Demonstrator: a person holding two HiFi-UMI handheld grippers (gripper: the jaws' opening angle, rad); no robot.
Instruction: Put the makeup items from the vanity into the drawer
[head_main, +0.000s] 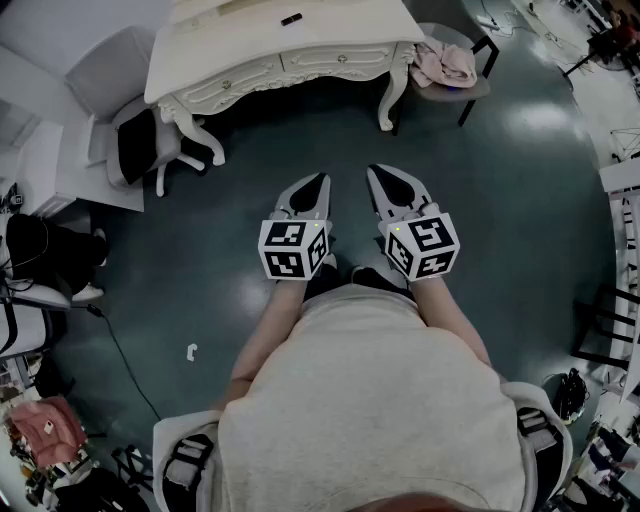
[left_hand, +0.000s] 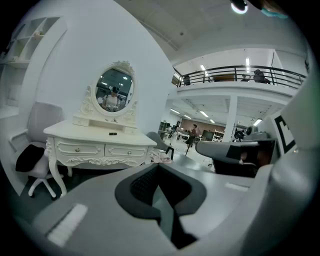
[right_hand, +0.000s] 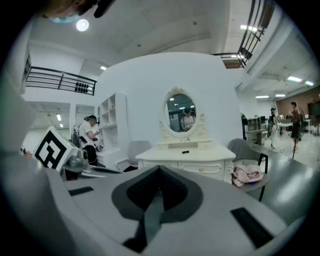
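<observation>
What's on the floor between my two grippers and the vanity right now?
Nothing: in the head view, only bare dark floor separates the left gripper and right gripper from the vanity.

Large studio hall — mezzanine railing (left_hand: 240, 72), vanity (right_hand: 185, 156) staged against curved white wall (right_hand: 150, 85), shelving (right_hand: 111, 120) beside

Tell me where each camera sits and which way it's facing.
Head view: on the person's head, looking steeply down at the floor and vanity; shows torso, forearms, left tool and right tool.
Left gripper view: on the left tool, facing the vanity and mirror; shows its own shut jaws, with the right tool at right.
Right gripper view: on the right tool, facing the vanity head-on; shows its own shut jaws, with the left tool at left.
Shared: both gripper views see the vanity and mirror.
</observation>
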